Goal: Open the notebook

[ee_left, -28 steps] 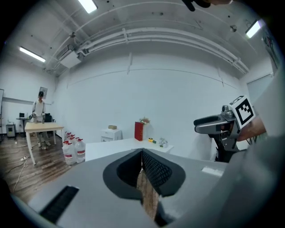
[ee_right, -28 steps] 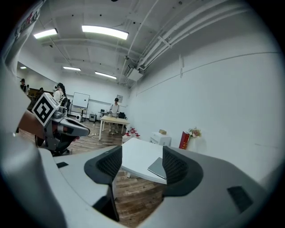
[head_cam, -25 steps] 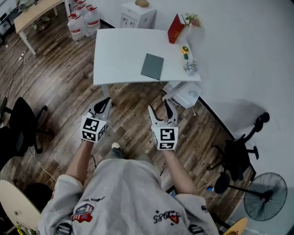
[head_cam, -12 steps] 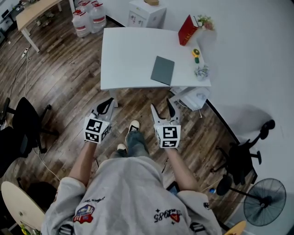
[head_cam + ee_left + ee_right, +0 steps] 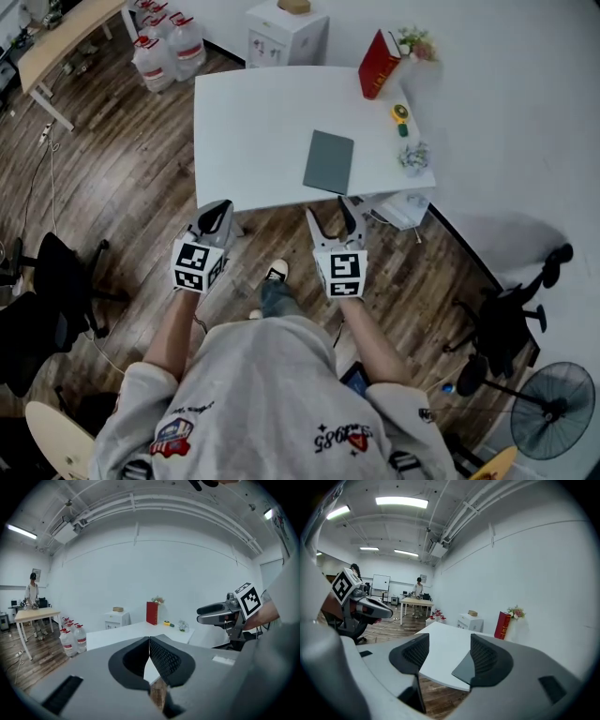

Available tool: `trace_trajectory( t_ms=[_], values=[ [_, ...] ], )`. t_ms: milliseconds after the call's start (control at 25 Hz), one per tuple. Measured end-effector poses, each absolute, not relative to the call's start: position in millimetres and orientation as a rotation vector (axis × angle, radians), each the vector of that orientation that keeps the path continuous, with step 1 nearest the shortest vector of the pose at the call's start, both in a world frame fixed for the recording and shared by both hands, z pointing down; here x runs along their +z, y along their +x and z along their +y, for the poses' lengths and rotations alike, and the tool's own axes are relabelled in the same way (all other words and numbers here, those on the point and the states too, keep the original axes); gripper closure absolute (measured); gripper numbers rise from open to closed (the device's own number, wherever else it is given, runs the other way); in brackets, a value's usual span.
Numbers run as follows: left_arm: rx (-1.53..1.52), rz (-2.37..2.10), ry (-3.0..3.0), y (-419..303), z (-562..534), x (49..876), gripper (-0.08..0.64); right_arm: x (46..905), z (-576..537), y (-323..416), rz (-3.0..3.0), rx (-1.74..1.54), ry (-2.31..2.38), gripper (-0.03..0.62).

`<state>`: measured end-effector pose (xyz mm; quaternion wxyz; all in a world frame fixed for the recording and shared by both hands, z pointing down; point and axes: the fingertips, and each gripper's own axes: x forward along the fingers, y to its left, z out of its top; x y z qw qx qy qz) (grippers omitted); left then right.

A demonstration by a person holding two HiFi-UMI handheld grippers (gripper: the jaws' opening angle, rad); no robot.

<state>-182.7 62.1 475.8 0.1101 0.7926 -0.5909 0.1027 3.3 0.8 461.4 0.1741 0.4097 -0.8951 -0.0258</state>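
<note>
A closed grey-green notebook [image 5: 329, 161] lies flat near the front edge of the white table [image 5: 253, 122]. Both grippers hang over the wooden floor, just short of that edge. My left gripper [image 5: 216, 214] is shut and empty, its dark pads meeting in the left gripper view [image 5: 149, 642]. My right gripper [image 5: 330, 217] is open and empty, right in front of the notebook. In the right gripper view the notebook [image 5: 464, 669] shows between the spread jaws of that gripper [image 5: 449, 651], partly hidden by the right pad.
A red book [image 5: 376, 64], a small plant [image 5: 417, 44], a yellow tape measure [image 5: 401, 114] and a small shiny object [image 5: 412, 156] stand along the table's right side. Water bottles [image 5: 159, 47] and a white cabinet [image 5: 286, 28] stand behind it. Office chairs [image 5: 502, 314] and a fan [image 5: 553, 412] stand to the right.
The person has stepped towards the table, which now sits closer to both grippers. Both grippers came forward together, their jaws unchanged.
</note>
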Motion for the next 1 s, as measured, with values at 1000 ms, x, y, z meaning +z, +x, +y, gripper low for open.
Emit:
trace_trajectory(
  t_ms=[1000],
  values=[
    [0.394, -1.505, 2.338, -218.8, -136.4, 534.8, 0.555, 567.8, -161.0, -27.2, -2.236, -0.125, 1.057, 0.334]
  ],
)
